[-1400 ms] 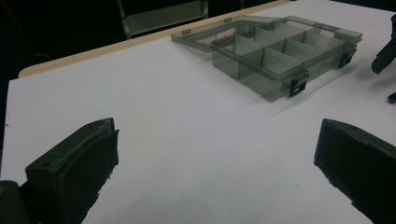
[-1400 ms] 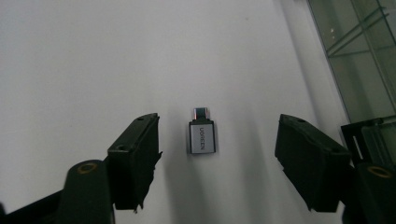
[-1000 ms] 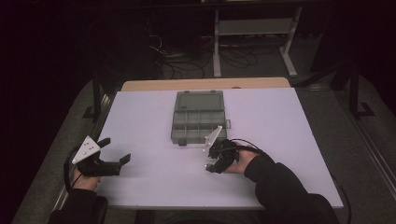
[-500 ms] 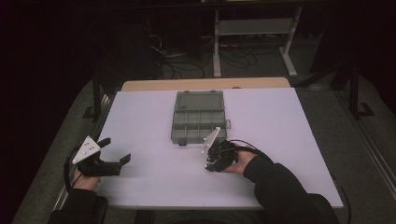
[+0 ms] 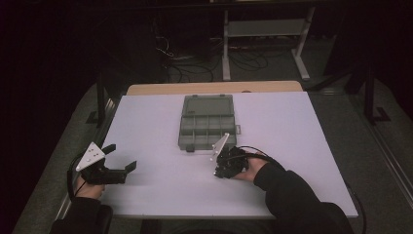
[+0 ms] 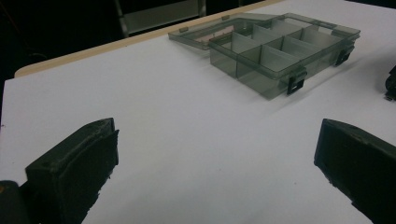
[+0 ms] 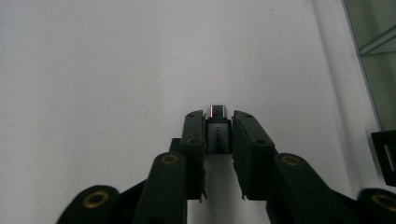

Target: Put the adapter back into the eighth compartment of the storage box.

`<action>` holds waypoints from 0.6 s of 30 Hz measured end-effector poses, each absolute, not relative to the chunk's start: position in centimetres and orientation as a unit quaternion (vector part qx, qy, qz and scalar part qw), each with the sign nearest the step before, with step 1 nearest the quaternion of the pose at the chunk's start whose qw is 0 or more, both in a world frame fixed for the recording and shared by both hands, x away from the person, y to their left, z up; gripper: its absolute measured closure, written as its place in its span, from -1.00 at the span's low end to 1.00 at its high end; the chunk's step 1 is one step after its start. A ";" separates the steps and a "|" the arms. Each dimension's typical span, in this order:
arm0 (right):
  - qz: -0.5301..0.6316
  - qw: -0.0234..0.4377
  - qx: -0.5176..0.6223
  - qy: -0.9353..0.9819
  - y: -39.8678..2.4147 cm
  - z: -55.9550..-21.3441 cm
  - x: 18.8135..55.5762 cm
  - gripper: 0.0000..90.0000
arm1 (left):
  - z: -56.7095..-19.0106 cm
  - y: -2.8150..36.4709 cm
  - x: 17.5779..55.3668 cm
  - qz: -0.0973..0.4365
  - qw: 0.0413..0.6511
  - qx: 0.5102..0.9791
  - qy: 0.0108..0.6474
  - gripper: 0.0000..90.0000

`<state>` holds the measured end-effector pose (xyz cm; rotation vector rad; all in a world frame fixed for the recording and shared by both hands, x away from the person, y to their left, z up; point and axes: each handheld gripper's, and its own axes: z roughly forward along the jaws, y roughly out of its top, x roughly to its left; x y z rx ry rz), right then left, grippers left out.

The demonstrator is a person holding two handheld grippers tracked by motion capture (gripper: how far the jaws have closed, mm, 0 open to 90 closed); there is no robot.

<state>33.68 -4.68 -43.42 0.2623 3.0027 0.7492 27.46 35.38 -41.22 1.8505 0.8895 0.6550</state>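
Note:
A clear grey compartment box (image 5: 207, 122) lies open in the middle of the white table (image 5: 156, 195), its lid folded back; it appears again as the compartment box (image 6: 280, 49) in the left gripper view. My right gripper (image 7: 218, 116) is shut on a small dark USB adapter (image 7: 218, 128) with a metal plug end, held just above the table. In the high view the right gripper (image 5: 221, 170) sits just in front of the box's near right corner. My left gripper (image 5: 124, 158) rests at the table's left edge, jaws wide apart and empty; the left gripper (image 6: 215, 154) points at the box.
A wooden strip (image 5: 214, 87) borders the table's far edge. Beyond it, on the dark floor, are a metal stand (image 5: 265, 29) and cables. The box's edge and a black latch (image 7: 385, 151) show at the right of the right gripper view.
The right gripper has tilted and shifted slightly beside the box's near corner. The left gripper has stayed in place.

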 end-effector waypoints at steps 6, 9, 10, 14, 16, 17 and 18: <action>0.240 0.013 0.087 0.967 -4.7 -43.4 33.8 0.66 | -41.2 35.4 27.4 0.267 0.475 0.757 0.362 -1.00; 0.240 0.012 0.088 0.967 -4.7 -43.4 33.8 0.66 | -41.2 35.4 27.4 0.267 0.475 0.756 0.362 -1.00; 0.239 0.012 0.088 0.967 -4.7 -43.4 33.8 0.66 | -41.2 35.4 27.4 0.267 0.475 0.756 0.362 -1.00; 0.244 0.015 0.089 0.966 -4.8 -43.0 33.9 0.66 | -41.2 35.4 27.4 0.266 0.475 0.756 0.362 -1.00; 0.250 0.017 0.090 0.964 -5.0 -42.7 33.9 0.66 | -41.2 35.4 27.4 0.266 0.475 0.756 0.362 -1.00; 0.250 0.017 0.090 0.964 -5.0 -42.7 33.9 0.66 | -41.2 35.4 27.4 0.266 0.475 0.756 0.362 -1.00; 0.253 0.018 0.090 0.963 -5.0 -42.6 34.0 0.66 | -41.2 35.4 27.4 0.266 0.476 0.756 0.363 -1.00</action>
